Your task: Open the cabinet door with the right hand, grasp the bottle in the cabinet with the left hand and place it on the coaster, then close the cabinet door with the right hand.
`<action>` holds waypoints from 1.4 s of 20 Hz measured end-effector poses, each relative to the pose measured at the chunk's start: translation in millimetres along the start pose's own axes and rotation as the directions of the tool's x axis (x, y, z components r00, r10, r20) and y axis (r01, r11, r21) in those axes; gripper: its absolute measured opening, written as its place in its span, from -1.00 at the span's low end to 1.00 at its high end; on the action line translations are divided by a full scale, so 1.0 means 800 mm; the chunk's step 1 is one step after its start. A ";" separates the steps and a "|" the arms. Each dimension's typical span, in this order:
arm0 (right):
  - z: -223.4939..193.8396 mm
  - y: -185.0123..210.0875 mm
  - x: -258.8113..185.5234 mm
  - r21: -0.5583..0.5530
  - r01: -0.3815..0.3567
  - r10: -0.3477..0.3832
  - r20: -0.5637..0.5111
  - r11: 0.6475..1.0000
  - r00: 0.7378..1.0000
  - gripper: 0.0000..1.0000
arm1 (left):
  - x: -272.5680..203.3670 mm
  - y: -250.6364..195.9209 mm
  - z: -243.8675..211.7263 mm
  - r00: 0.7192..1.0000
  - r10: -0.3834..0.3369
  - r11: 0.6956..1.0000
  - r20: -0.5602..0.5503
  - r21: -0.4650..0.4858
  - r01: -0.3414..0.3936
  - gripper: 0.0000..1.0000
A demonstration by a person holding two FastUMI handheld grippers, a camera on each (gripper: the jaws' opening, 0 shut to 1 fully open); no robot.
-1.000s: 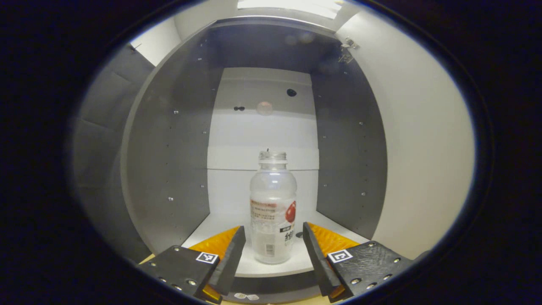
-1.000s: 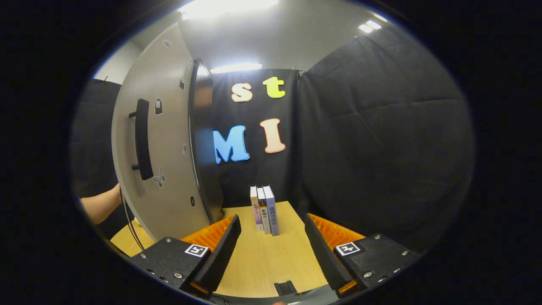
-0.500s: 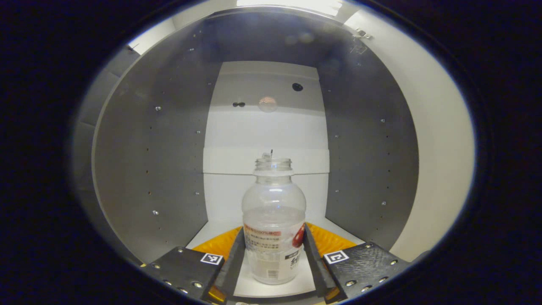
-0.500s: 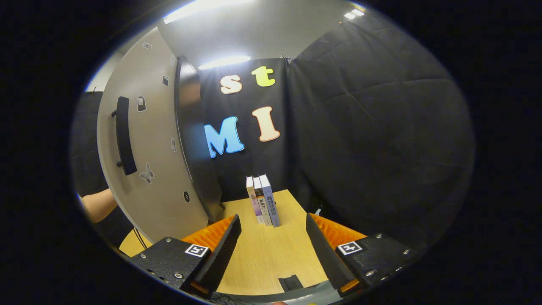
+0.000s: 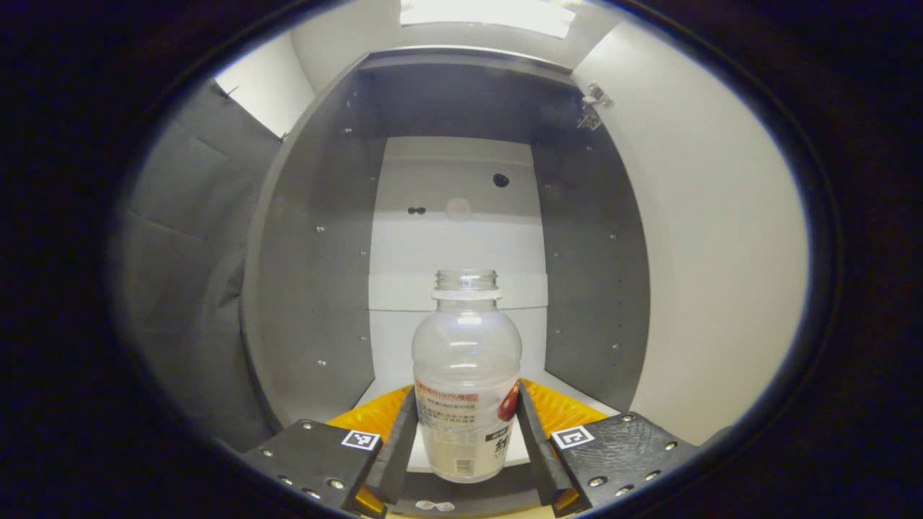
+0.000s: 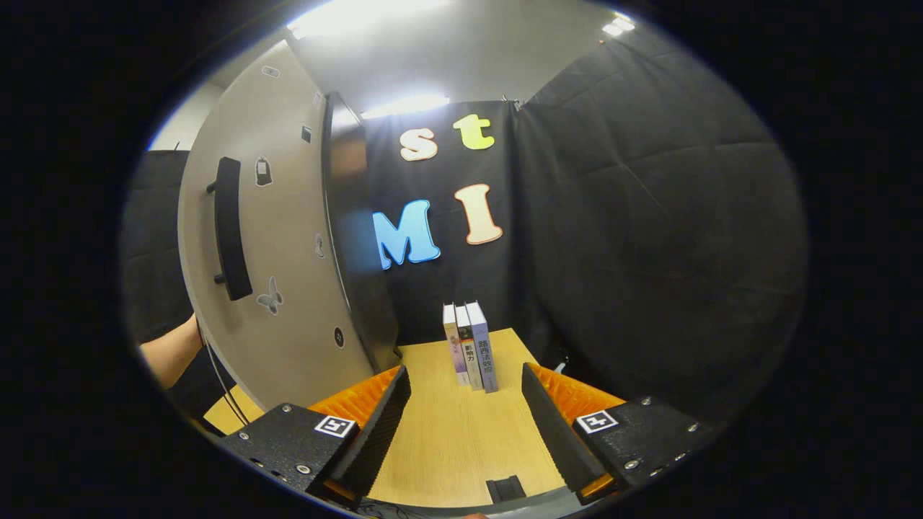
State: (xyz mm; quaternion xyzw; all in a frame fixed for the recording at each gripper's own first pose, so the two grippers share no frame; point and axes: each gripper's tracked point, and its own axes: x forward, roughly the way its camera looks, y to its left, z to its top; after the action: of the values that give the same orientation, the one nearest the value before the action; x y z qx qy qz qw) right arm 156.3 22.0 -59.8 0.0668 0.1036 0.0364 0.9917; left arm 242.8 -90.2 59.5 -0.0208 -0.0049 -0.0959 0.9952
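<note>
Left gripper [image 5: 466,443] is clamped on the bottle [image 5: 466,382] — both fingers press its labelled sides, at the front edge of the cabinet [image 5: 317,274] floor. Bottle stands upright, uncapped. Right gripper [image 6: 465,425] hangs with its fingers spread and empty over the table [image 6: 454,440], the cabinet door [image 6: 281,274] swung open to its left — books [image 6: 470,346] ahead.

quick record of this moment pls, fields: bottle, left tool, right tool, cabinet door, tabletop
bottle: clear bottle, no cap, upright, at the cabinet opening
left tool: left tool shut on the bottle's labelled lower body
right tool: right tool open, holding nothing, over the table
cabinet door: cabinet door open, black handle free
tabletop: three books standing upright
</note>
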 end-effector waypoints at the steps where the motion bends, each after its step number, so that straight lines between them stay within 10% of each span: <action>1: 0.001 0.006 0.002 -0.004 -0.014 0.014 0.003 1.000 1.000 0.92 | -0.017 0.004 0.002 1.000 0.005 1.000 0.005 -0.006 -0.005 0.41; 28: 0.032 0.080 0.059 -0.022 -0.195 0.195 0.036 0.981 0.980 0.91 | -0.372 0.013 -0.196 0.984 0.134 0.990 -0.121 0.051 -0.129 0.41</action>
State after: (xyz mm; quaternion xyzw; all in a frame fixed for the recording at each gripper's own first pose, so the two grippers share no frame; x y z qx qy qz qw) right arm 204.1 86.2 -35.3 0.0680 0.0773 0.1330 0.9857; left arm -46.8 -30.2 -101.8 0.0065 0.0561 -0.0311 0.9979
